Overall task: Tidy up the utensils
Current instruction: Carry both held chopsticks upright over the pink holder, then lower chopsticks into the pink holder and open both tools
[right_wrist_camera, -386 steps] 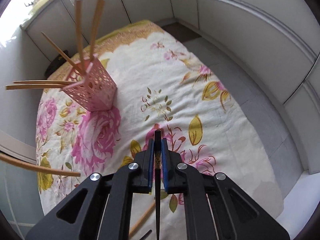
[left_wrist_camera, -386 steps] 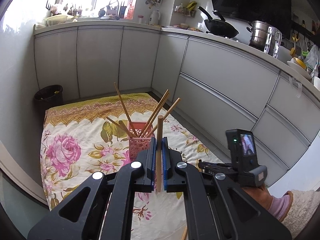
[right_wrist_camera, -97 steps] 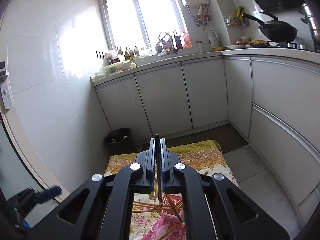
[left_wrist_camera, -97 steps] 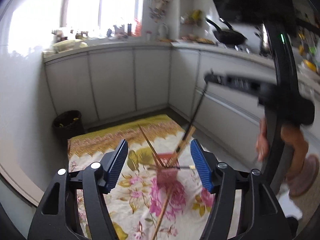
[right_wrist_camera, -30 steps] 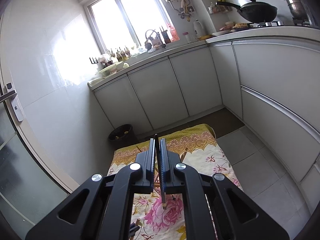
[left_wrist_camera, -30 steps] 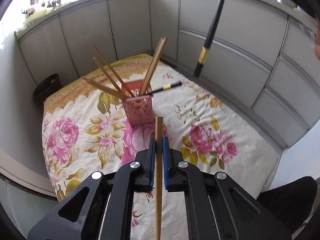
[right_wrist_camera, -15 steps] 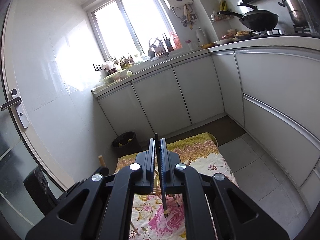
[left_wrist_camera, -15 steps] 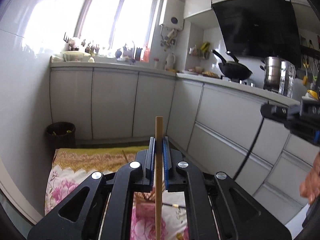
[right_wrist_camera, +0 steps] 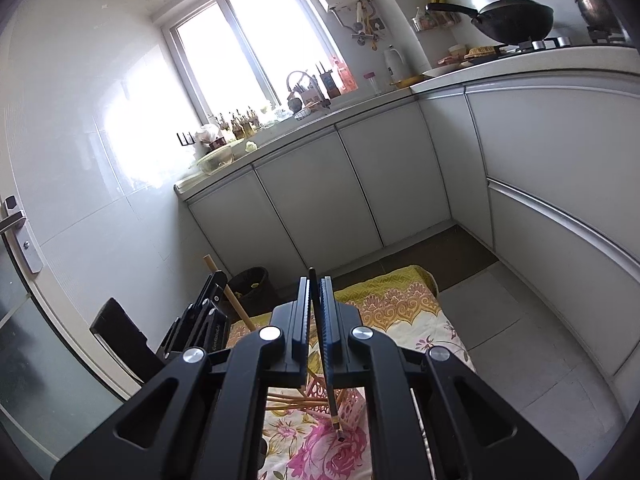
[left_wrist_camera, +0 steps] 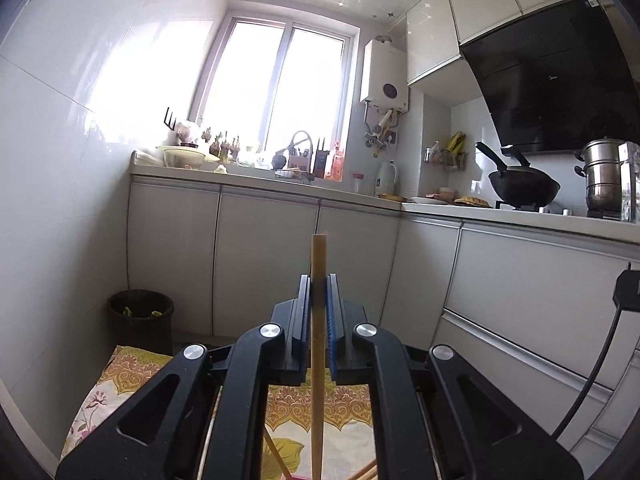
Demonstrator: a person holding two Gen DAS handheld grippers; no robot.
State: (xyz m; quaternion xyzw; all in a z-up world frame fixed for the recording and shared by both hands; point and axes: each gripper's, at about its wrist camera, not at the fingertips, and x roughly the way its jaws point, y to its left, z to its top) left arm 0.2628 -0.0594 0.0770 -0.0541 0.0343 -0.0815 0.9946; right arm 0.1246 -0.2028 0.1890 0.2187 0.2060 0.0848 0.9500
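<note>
Left hand-held gripper (left_wrist_camera: 319,312): jaws closed on a wooden chopstick (left_wrist_camera: 318,360). The stick stands upright between the blue pads, its blunt top end rising above the fingertips and its lower length running down out of the frame. The gripper points about level toward the white cabinet doors (left_wrist_camera: 264,264) under the window.

Right hand-held gripper (right_wrist_camera: 315,320): jaws closed on a black chopstick (right_wrist_camera: 327,384). The stick runs between the pads and slants downward; its lower end, with a gold band, hangs over the pink flower of the cloth just beside the basket. In this view the left gripper (right_wrist_camera: 200,320) appears at the left, seen side-on, with its wooden stick slanting up past it.

Pink utensil basket (right_wrist_camera: 340,400): a perforated pink holder, partly hidden behind the right gripper's body. It stands on the cloth. Several wooden chopsticks (right_wrist_camera: 288,400) lean out of it toward the left.

Floral cloth (right_wrist_camera: 416,320): cream with pink roses and a yellow patterned border, spread on the kitchen floor (right_wrist_camera: 520,340).

Surroundings: a dark waste bin (left_wrist_camera: 140,316) stands at the cloth's far corner against the cabinets. A black wok (left_wrist_camera: 520,190) and a steel pot (left_wrist_camera: 600,180) sit on the stove at the right. A white water heater (left_wrist_camera: 384,76) hangs beside the window (left_wrist_camera: 276,96).
</note>
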